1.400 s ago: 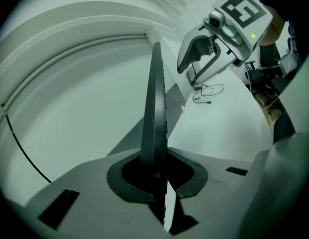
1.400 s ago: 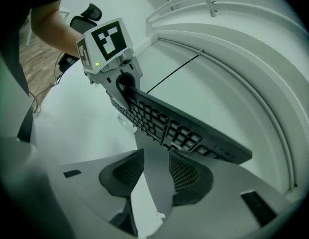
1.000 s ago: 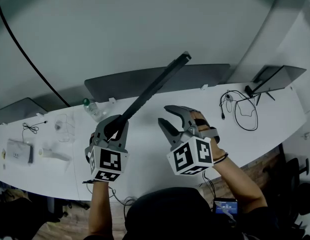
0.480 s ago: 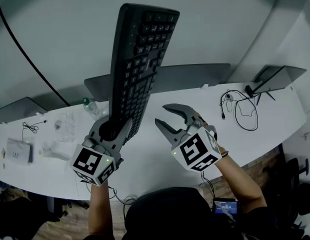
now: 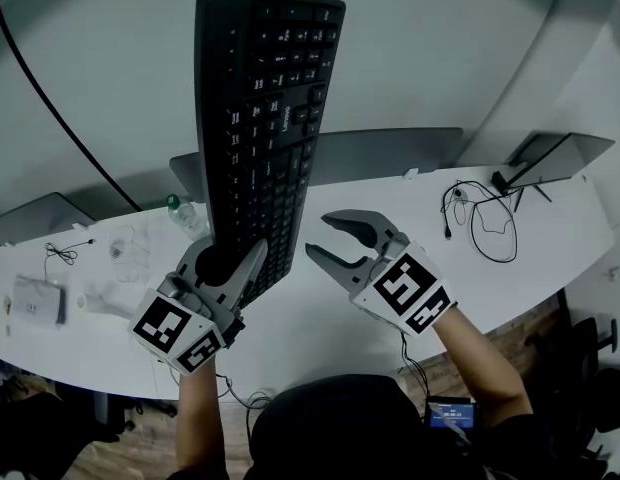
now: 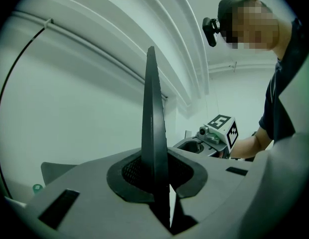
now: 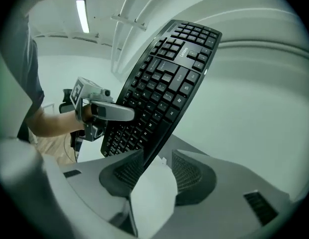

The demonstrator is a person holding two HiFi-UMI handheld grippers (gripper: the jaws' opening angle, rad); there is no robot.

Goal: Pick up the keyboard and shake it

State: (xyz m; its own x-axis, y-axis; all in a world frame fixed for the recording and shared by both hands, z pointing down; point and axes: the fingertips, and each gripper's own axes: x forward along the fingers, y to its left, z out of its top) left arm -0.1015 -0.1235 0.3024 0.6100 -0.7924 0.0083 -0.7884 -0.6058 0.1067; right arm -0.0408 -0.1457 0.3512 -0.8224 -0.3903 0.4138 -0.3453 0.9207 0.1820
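Clamped by its lower end in the left gripper (image 5: 230,260), the keyboard (image 5: 265,128) stands upright above the desk (image 5: 530,258), stiff and likely light but top-heavy there, while the right gripper (image 5: 320,234) gapes empty alongside.

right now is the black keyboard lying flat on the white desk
No, the black keyboard stands upright, its lower end clamped in the left gripper.

I see soft, cool, even light in all 3 views, a ceiling strip light (image 7: 82,15) glaring at 11 o'clock in the right gripper view, with strong fisheye bending, black vignetted corners, a green fringe at 9 o'clock, and little blur.
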